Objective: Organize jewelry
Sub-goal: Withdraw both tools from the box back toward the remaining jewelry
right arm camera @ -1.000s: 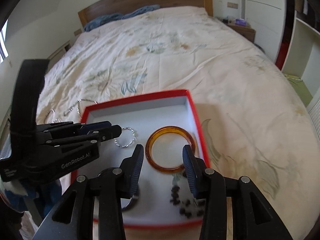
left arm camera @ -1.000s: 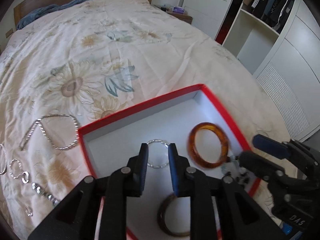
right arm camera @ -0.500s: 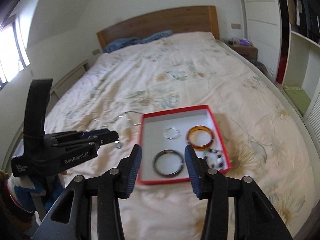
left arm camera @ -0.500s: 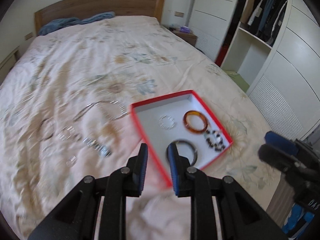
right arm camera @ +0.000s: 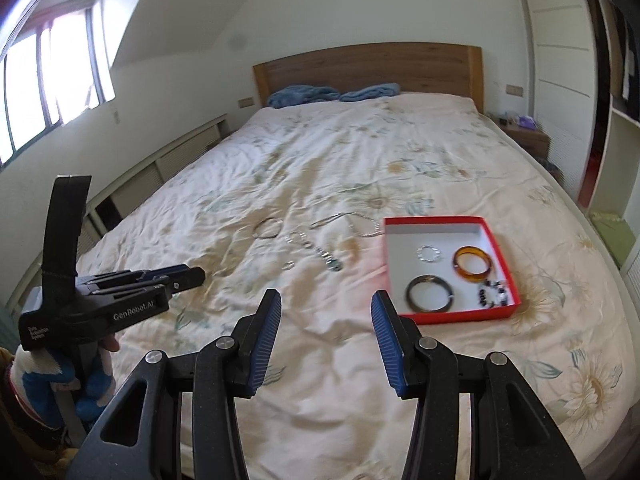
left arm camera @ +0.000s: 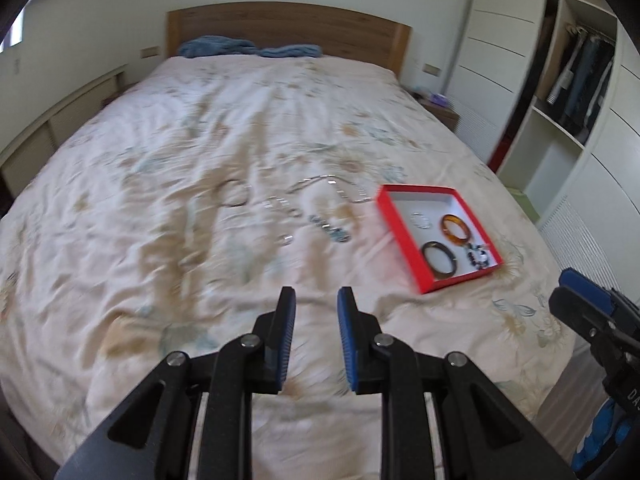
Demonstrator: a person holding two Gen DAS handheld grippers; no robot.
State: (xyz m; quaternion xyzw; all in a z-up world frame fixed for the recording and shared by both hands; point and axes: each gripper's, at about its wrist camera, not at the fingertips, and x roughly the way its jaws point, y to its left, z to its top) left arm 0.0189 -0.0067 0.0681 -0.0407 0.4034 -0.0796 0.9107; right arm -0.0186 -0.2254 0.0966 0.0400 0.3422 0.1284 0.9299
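Both my hands hover over the bed's foot: left gripper (left arm camera: pixel 316 306) and right gripper (right arm camera: pixel 325 312) spread, empty. Four pieces lie in the red-rimmed cardboard box (right arm camera: pixel 498 245); loose silver chains (right arm camera: pixel 316 254) wait left of it, next to grab.

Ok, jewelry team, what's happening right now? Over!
Both grippers, left and right, open, empty. Red box holds four pieces; silver chains outside on bed. Nothing blocking.

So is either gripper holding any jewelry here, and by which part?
No. The left gripper and right gripper are both open with nothing between the jaws, above the bed, short of the red box.
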